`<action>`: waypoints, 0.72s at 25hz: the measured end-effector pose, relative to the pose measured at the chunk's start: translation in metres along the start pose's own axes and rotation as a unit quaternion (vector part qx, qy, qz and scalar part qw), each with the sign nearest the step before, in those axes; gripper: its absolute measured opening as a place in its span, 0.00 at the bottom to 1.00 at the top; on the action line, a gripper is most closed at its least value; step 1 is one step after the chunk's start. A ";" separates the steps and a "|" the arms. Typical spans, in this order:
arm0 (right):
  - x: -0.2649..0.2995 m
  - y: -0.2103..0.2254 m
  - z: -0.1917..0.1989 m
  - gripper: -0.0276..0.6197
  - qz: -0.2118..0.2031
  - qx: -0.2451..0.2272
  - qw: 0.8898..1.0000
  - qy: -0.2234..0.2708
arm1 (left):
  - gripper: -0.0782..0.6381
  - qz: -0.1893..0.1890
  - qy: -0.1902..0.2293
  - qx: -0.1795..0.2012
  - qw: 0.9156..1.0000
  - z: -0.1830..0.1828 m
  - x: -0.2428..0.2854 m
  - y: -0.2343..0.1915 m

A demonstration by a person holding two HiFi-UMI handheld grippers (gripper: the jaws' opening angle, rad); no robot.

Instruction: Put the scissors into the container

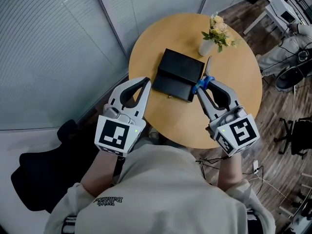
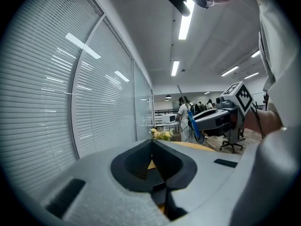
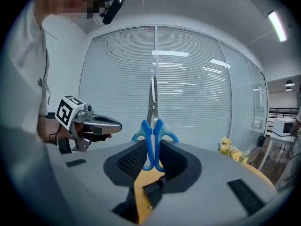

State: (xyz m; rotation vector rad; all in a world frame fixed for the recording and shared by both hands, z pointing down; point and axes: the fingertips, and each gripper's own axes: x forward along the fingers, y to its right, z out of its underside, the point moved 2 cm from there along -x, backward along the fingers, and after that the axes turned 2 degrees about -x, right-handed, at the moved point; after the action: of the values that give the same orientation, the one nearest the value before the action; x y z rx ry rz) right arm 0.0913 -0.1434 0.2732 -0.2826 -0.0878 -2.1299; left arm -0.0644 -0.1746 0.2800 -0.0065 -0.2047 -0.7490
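Observation:
Blue-handled scissors (image 3: 152, 126) stand upright between the jaws of my right gripper (image 3: 151, 147), which is shut on their handles; the closed blades point up. In the head view the scissors (image 1: 204, 77) hang over the round wooden table (image 1: 243, 82), just right of the black box container (image 1: 178, 74), lid closed. My left gripper (image 1: 144, 84) hovers at the table's left edge beside the container, jaws shut with nothing between them. From the left gripper view, the left gripper (image 2: 153, 166) faces the right gripper, and the scissors (image 2: 192, 121) show far off.
A white vase of yellow flowers (image 1: 214, 33) stands on the table behind the container. Window blinds (image 1: 48, 43) run along the left. Office chairs (image 1: 292, 135) and cables on the wooden floor lie to the right.

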 end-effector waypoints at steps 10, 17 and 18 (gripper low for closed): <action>0.015 0.015 0.026 0.19 -0.071 -0.042 0.994 -0.065 | 0.14 -0.008 -0.028 -0.011 1.000 0.004 0.016 0.007; 0.029 0.018 0.048 0.19 -0.118 -0.058 0.984 -0.124 | 0.14 -0.017 -0.041 -0.012 0.999 0.010 0.033 0.008; 0.031 0.017 0.051 0.19 -0.126 -0.061 0.981 -0.132 | 0.14 -0.018 -0.042 -0.010 0.999 0.011 0.036 0.007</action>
State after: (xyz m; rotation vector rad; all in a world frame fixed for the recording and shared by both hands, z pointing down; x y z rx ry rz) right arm 0.0978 -0.1697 0.3288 -0.6565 -0.1534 -2.3409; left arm -0.0360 -0.1927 0.2981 -0.0538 -0.2777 -0.7866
